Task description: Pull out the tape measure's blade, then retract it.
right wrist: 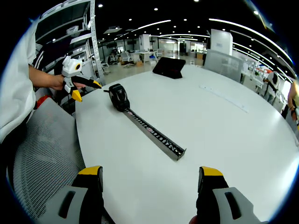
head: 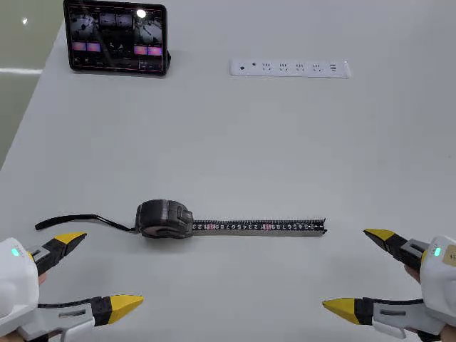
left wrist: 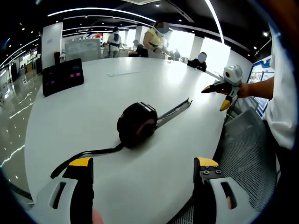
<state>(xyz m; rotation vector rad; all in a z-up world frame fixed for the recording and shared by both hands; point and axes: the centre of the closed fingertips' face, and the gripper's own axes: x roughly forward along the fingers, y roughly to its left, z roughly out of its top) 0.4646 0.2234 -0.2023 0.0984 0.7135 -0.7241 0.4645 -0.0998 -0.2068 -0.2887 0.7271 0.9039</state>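
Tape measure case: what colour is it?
Black; the tape measure case shows best in the head view.

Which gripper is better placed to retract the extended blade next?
Probably left. The left gripper, open, faces the black round tape measure case, where a lock release would likely sit. The right gripper, also open, faces the hooked tip of the dark numbered blade.

The black tape measure (head: pixel 164 219) is sitting upright on the white table (head: pixel 285 142), near side, a bit left of center. Its blade (head: pixel 260 226) is lying pulled out flat toward the right, markings up, and its black wrist strap (head: pixel 78 221) is trailing off left.
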